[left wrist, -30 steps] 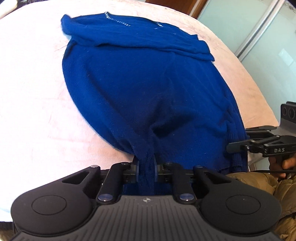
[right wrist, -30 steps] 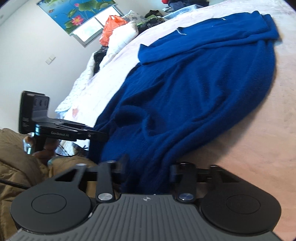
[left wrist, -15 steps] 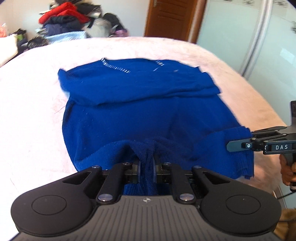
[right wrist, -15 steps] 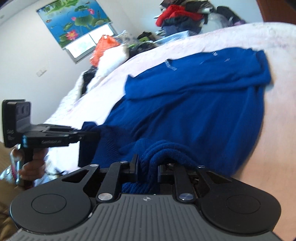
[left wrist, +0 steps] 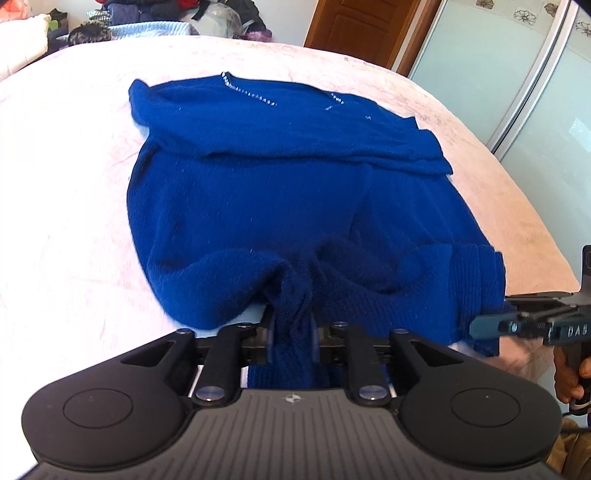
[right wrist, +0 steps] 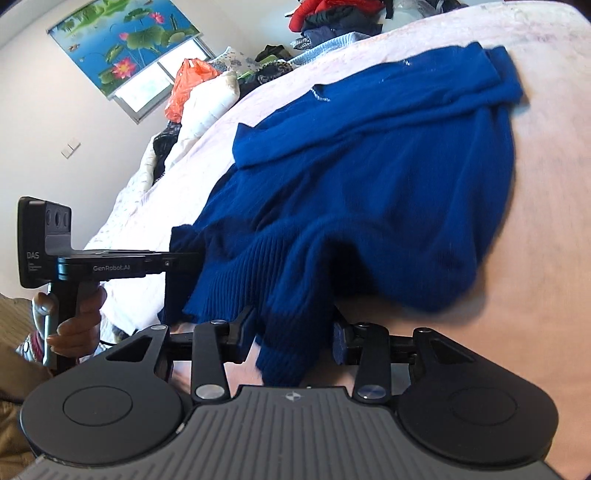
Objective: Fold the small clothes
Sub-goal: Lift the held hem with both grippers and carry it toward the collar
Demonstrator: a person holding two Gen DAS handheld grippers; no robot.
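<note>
On your far left in the right wrist view, a lotus-print blind (right wrist: 125, 48) hangs over the window, and below it an orange bag (right wrist: 188, 88) sits on white pillows (right wrist: 207, 107) at the side of the bed. Further along the far edge, a heap of clothes (right wrist: 336, 18) is piled up, well apart from your work. In the left wrist view a wooden door (left wrist: 358, 29) and a frosted sliding panel (left wrist: 517, 92) stand off to your right. Nothing lies between your tools and the garment.

The blue sweater (left wrist: 280, 192) lies spread on the pale pink bedspread (left wrist: 66, 206), its collar end away from you with both sleeves folded across the chest, and small pale stitches showing along the neckline. The ribbed hem nearest you is lifted and bunched.

Your left gripper (left wrist: 291, 334) is pressed tight on a twisted wad of the hem. Your right gripper (right wrist: 295, 338) stands spread, with the ribbed hem draped loosely between its fingers, near the edge of the bed.
</note>
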